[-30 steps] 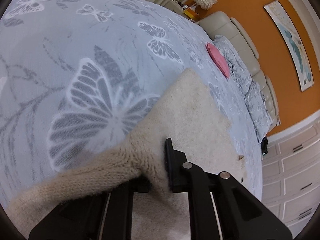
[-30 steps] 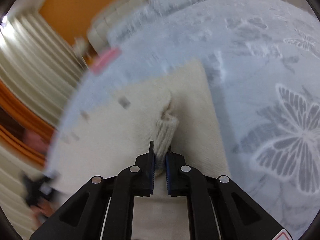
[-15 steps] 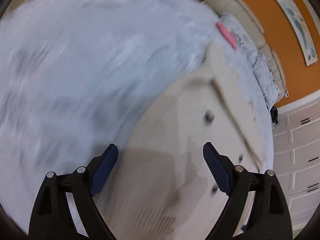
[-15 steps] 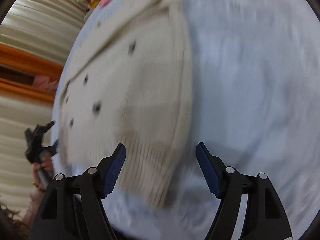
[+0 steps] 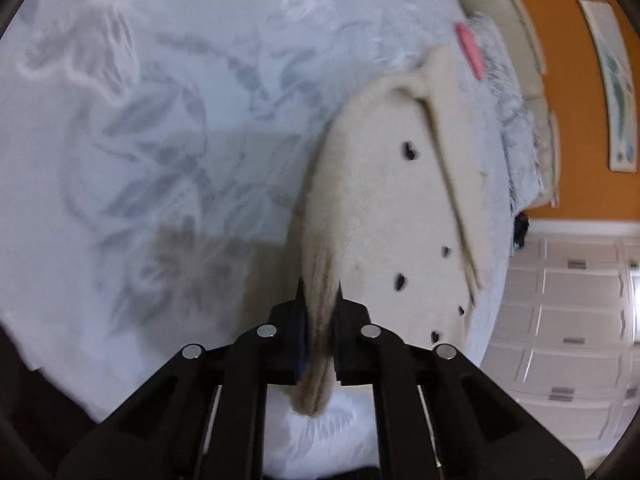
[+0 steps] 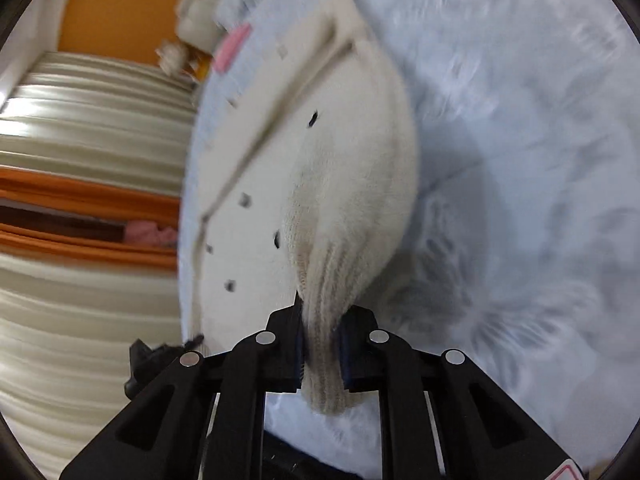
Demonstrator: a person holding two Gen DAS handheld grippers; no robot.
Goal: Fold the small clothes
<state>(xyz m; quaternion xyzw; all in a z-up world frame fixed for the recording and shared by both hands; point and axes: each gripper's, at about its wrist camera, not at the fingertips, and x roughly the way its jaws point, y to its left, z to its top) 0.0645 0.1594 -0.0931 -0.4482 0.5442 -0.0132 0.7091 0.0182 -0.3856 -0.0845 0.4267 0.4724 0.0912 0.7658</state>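
Observation:
A cream knit cardigan point(image 5: 384, 208) with dark buttons lies on a pale blue bedspread point(image 5: 168, 128) printed with butterflies. My left gripper point(image 5: 319, 300) is shut on the ribbed hem at the garment's near left corner. In the right wrist view the same cardigan point(image 6: 320, 168) stretches away from me, and my right gripper point(image 6: 322, 312) is shut on the ribbed hem at its near right corner. The hem ends hang down between the jaws of both grippers. The sleeves are folded over the body.
A pink item point(image 5: 470, 54) lies on the bed beyond the cardigan, near grey pillows and a cream headboard point(image 5: 520, 40). White drawers point(image 5: 568, 312) stand to the right. Curtains point(image 6: 80, 128) hang on the left of the right wrist view, where the other gripper point(image 6: 156, 356) shows.
Both grippers let go of the folded sleeves, opened wide, moved to the near hem corners, and have now shut on the ribbed hem.

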